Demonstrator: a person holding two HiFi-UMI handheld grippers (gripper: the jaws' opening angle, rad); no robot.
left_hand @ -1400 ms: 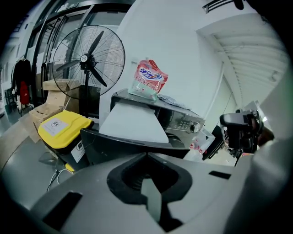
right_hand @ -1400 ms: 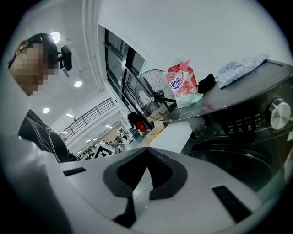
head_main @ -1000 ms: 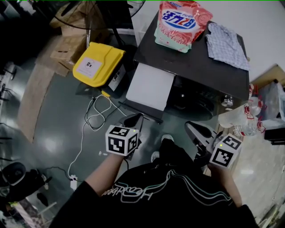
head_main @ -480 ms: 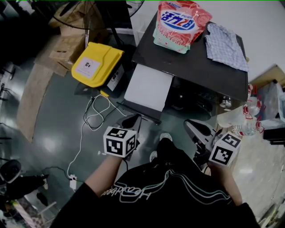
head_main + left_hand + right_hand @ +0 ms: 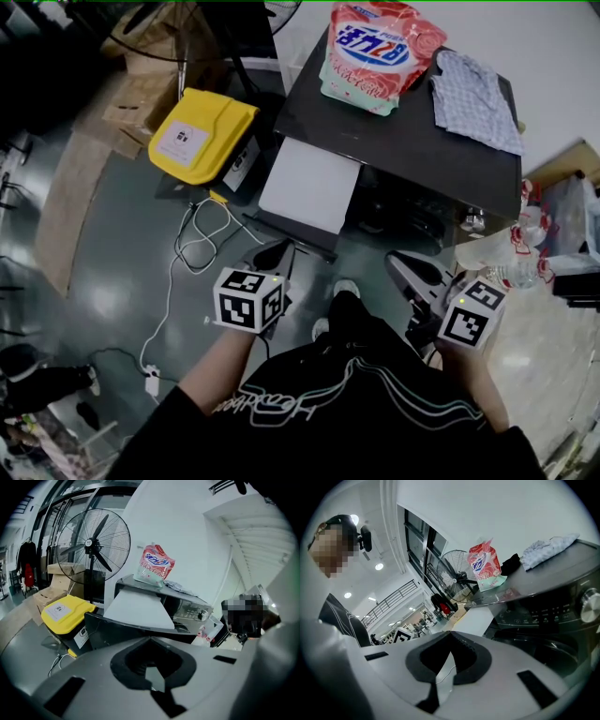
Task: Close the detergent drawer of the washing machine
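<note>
The dark washing machine [image 5: 403, 141] stands ahead of me, and its white detergent drawer [image 5: 309, 185] juts out from the front at the left. In the left gripper view the drawer [image 5: 138, 609] shows as a white slab above a dark edge. My left gripper [image 5: 272, 255] hangs below the drawer, shut and empty, apart from it. My right gripper [image 5: 412, 272] is low in front of the machine's door, also shut on nothing. In the right gripper view the drawer [image 5: 476, 620] sits left of the control panel [image 5: 543, 613].
A pink detergent pouch [image 5: 370, 47] and a checked cloth [image 5: 473, 98] lie on the machine's top. A yellow case [image 5: 202, 136] sits on a box to the left, with white cables [image 5: 202, 239] on the floor. A standing fan [image 5: 93, 545] is behind. Plastic bottles [image 5: 516, 248] stand at the right.
Almost nothing: the whole view has drifted slightly, and both grippers stay shut and low in front of the machine.
</note>
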